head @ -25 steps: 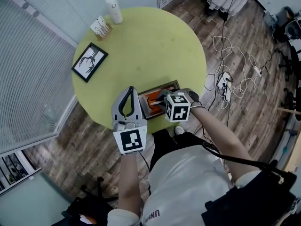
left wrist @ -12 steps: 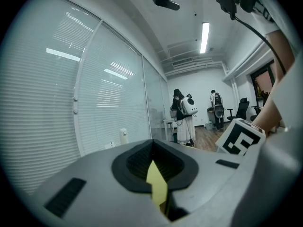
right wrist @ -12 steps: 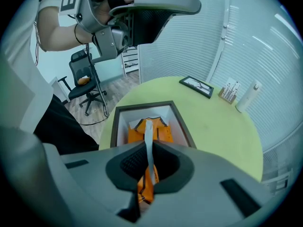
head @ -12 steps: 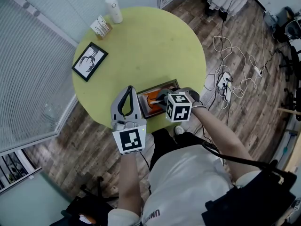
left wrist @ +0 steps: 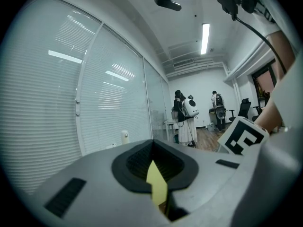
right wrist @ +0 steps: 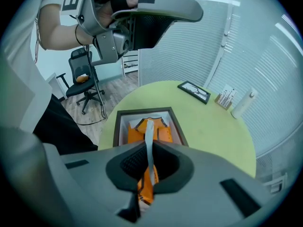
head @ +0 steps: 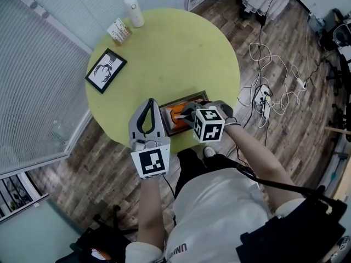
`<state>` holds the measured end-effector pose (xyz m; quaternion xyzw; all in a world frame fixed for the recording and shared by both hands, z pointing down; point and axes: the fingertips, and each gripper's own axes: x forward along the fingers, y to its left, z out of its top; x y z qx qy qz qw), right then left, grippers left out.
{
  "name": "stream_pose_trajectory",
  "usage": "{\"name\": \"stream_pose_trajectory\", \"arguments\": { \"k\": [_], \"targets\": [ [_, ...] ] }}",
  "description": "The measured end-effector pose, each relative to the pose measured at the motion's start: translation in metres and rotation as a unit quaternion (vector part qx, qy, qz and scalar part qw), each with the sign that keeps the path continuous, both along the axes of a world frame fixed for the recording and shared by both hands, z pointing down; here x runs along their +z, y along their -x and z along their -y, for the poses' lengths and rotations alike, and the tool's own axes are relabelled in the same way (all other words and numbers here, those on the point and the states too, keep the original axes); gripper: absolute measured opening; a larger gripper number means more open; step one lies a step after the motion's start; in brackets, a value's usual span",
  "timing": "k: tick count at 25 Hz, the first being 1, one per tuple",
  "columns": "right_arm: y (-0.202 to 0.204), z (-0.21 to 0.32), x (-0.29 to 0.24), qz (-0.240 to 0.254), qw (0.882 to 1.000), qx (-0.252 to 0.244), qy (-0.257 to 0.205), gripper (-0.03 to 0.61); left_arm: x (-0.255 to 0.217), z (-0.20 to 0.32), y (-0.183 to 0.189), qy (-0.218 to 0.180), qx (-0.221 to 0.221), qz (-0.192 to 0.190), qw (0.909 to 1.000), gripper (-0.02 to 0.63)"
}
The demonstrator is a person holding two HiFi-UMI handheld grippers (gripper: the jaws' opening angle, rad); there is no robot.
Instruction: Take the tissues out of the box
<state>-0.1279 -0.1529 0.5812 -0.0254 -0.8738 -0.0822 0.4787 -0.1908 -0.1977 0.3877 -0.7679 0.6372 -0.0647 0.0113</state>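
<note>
Your right gripper pinches a tissue poking from the box at 6 o'clock on the table, your left gripper is closed and empty, and no tissue looks out yet.

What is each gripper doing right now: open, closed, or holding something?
Left gripper: closed, holding nothing.
Right gripper: closed on a tissue that sticks up out of the box.

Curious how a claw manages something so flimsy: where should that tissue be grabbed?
Grip the tissue by the raised strip poking out of the orange pack, from above: it stands clear of the box. The right claw pinches it there.
</note>
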Motion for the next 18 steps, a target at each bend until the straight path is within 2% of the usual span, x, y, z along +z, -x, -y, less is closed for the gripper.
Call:
{"name": "stream_pose_trajectory", "arguments": {
  "k": [5, 8, 18],
  "targets": [
    [0.000, -0.001, -0.007, 0.003, 1.000, -0.001, -0.012, 0.021, -0.004, -0.005, -0.001, 0.000, 0.002, 0.021, 0.9998, 0.012],
    [0.001, 0.001, -0.009, 0.007, 1.000, -0.003, -0.018, 0.021, -0.008, -0.004, 0.000, -0.007, -0.006, 0.005, 0.9999, 0.012],
    [0.004, 0.001, -0.023, 0.022, 0.999, -0.008, -0.028, 0.021, -0.012, -0.007, 0.003, -0.010, -0.019, 0.002, 0.9998, 0.012]
  ]
}}
